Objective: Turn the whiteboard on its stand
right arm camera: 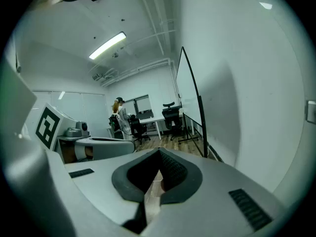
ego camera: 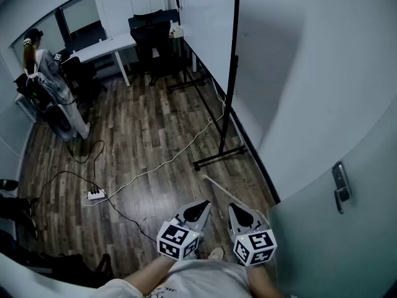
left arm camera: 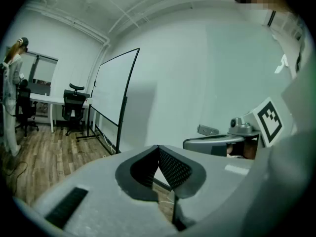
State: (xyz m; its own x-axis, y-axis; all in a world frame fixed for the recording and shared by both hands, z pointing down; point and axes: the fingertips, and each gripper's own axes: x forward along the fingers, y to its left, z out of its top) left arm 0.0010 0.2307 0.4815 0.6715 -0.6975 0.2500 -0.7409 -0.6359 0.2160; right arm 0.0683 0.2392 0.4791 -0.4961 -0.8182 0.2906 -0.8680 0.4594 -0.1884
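Observation:
The whiteboard point(left arm camera: 112, 87) stands on its black stand along the right-hand wall, several steps ahead of me. From the head view I see it edge-on from above: its near black upright point(ego camera: 232, 67) and floor foot point(ego camera: 218, 158). The right gripper view shows the whiteboard point(right arm camera: 186, 95) as a tall thin panel. My left gripper point(ego camera: 198, 209) and right gripper point(ego camera: 239, 212) are side by side close to my body, well short of the board. Both are shut, tips touching, with nothing between them. My left gripper point(left arm camera: 158, 149) and right gripper point(right arm camera: 159, 153) point slightly downward.
A grey door with a metal handle point(ego camera: 340, 188) is at my right. A white cable and power strip point(ego camera: 95, 195) lie on the wooden floor, and a thin white rod point(ego camera: 220, 188) near the stand foot. A person point(ego camera: 38, 58) stands at a desk point(ego camera: 105, 45) with black chairs point(ego camera: 152, 36) at the far end.

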